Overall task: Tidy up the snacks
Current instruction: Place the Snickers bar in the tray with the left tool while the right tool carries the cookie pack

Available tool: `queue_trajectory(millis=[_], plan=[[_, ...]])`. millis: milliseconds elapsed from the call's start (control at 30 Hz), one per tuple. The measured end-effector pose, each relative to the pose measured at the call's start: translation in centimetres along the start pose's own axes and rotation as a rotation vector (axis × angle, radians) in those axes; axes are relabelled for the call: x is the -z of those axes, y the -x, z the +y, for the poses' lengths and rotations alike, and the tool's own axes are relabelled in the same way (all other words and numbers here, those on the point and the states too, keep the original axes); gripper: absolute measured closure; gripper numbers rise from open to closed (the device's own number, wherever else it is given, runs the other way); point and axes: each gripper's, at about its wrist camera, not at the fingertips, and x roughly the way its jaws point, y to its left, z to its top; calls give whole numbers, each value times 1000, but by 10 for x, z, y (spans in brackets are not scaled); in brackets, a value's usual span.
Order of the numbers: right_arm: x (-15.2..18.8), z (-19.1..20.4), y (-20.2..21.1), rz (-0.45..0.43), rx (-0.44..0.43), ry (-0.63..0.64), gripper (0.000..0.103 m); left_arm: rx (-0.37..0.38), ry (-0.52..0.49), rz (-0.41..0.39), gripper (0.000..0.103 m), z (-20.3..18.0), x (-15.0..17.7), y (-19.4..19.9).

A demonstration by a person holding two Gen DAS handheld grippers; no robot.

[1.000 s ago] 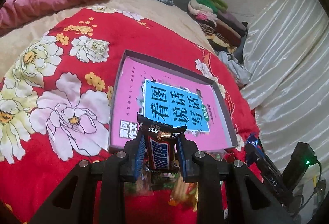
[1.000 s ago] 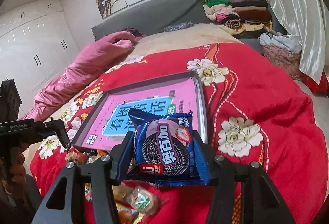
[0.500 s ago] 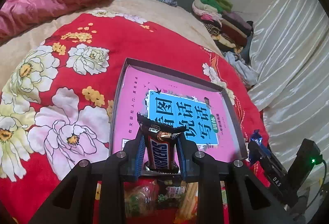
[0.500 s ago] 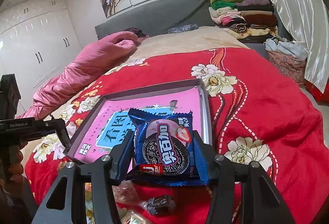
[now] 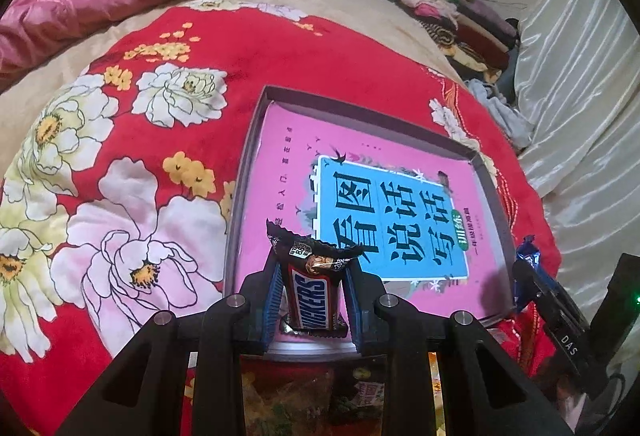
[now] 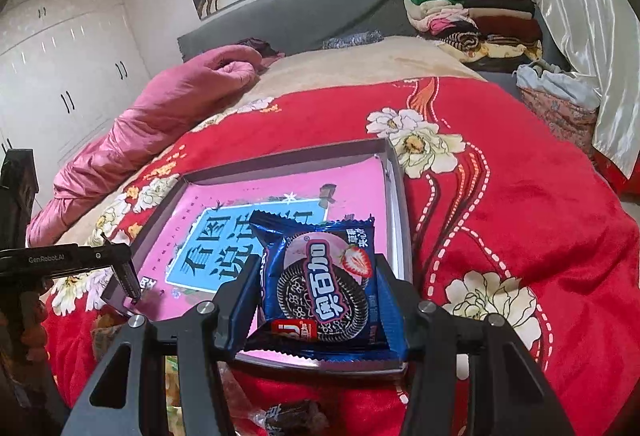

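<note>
Transport is under way in the left wrist view: the left gripper [image 5: 313, 300] is clamped on an upright Snickers bar [image 5: 314, 296], and the shallow grey box [image 5: 362, 118] with the pink book cover [image 5: 280, 164] lining it now fills more of the frame than a second ago, its near rim now tucked beneath the fingers. The bar therefore sits above the near-left corner of the box, in my judgement ready for release. Loose wrapped snacks [image 5: 288, 400] lie on the red floral blanket [image 5: 120, 172] below the gripper, outside the box and not yet sorted. The other gripper shows at the right edge, a blue wrapper tip beside it. In the right wrist view, the right gripper [image 6: 320, 292] pinches a blue Oreo packet [image 6: 322, 284] by its side edges, with its jaws partway apart. The grey box [image 6: 394, 196] has likewise drawn closer since a second ago, and the packet now hangs over the near-right corner. The left gripper [image 6: 120, 268] reaches in at the near-left corner; the two are well apart, so neither obstructs the other. A dark wrapped sweet [image 6: 294, 414] and what looks like more wrappers lie on the blanket at the bottom edge, though blur makes them hard to identify. A pink duvet [image 6: 160, 116], folded clothes [image 6: 468, 16] and a white curtain [image 6: 580, 36] ring the bed, clear of the work area.
</note>
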Motion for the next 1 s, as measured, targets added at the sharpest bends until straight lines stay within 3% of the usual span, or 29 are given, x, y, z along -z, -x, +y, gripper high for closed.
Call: queue_trajectory(millis=[433,800,1000], plan=[[7,-4,-14,61,-21,-24,49,-16,-14,14,74,-3,3,-9],[10,4,-19,86,57,42,49,-28,-15,43,74,-5,1,-18],[11,4,-22,91,58,44,48,-32,-16,48,74,-4,2,-22]])
